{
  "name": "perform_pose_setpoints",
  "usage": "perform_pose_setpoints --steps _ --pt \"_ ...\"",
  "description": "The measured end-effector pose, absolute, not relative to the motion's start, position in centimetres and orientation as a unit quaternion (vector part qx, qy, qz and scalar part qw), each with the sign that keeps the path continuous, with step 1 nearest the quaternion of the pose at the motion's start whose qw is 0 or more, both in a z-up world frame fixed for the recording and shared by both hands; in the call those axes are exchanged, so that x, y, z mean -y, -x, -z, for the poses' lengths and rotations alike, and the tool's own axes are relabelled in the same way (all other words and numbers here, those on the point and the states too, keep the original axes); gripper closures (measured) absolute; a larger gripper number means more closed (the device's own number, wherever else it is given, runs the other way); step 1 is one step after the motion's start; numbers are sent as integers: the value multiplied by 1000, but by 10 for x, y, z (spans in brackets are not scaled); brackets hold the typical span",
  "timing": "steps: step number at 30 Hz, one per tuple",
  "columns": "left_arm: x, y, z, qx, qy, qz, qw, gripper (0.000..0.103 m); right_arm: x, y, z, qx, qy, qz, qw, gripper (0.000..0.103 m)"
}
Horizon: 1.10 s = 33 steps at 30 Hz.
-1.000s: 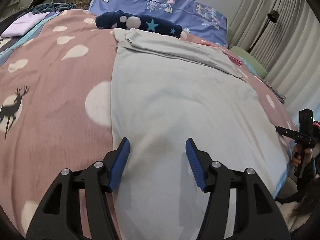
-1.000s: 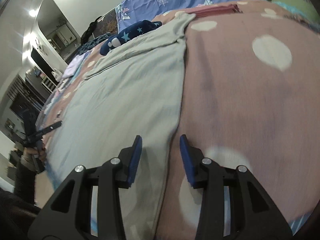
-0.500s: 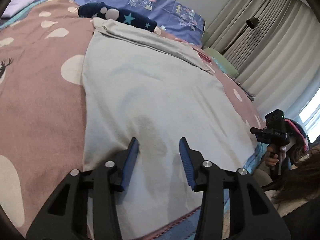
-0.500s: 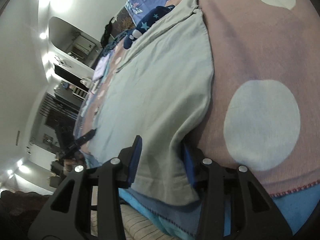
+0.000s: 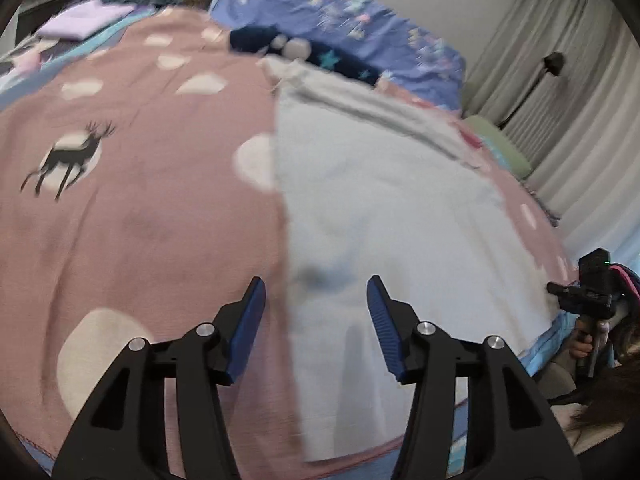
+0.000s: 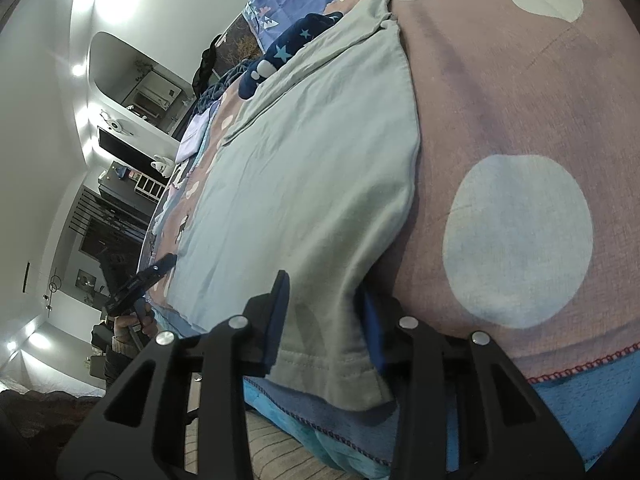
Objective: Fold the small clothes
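Pale green garment (image 6: 304, 168) lies flat on the bed's pink blanket (image 6: 500, 92); right claw (image 6: 324, 320) straddles its near corner, not clamped, left claw (image 5: 316, 320) open over the opposite edge (blurred); a shallow bite could slip when lifted

One pale grey garment (image 5: 384, 216), one pink blanket (image 5: 152, 216), one star-print navy garment (image 5: 320, 58), one folded lilac cloth (image 5: 86, 24), two grippers (image 5: 316, 320).

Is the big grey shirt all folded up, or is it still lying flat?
Mostly flat. The grey shirt lies spread over the pink blanket; only its far end looks doubled over. The right claw straddles its near corner.
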<state>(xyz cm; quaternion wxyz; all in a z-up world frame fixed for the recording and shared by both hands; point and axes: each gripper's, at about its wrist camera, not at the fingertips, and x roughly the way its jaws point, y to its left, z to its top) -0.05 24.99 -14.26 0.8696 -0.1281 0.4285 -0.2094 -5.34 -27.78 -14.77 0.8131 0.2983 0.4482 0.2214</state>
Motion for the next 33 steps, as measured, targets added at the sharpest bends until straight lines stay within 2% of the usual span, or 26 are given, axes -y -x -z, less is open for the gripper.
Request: perform_pose_setpoints --steps 5,8,9,10,11,12,13,17,23,26,29,33 --pt "-246 2 152 -427 189 323 823 52 276 52 148 -443 -304 -225 812 67" --pt "-235 -1 152 -425 178 333 823 56 274 44 152 -438 -314 -235 809 67" --pt "-236 -4 152 -424 187 331 822 59 272 40 153 -438 -313 -237 808 68" --pt "-237 -5 152 -424 194 327 822 70 270 39 152 -439 -311 -236 809 72" --pt "-238 -7 153 -424 197 324 823 85 270 38 151 -439 -309 -232 811 85" --pt "-239 -9 155 -425 199 313 826 94 271 37 151 -438 -309 -228 813 92" --pt "-239 -9 156 -426 202 305 828 99 274 37 151 -438 -315 -225 811 97" --pt "-234 -7 129 -393 201 287 850 100 292 35 124 -380 -361 -240 817 100" --pt "-212 16 24 -271 165 316 894 100 312 59 24 -245 -330 -280 868 100" --pt "-210 47 -10 -225 147 320 908 101 322 90 -5 -209 -310 -277 885 100" --pt "-213 81 -17 -204 152 330 909 100 332 132 -13 -189 -283 -272 900 100" --pt "-215 107 21 -235 185 319 899 100 343 148 15 -228 -295 -229 899 100"
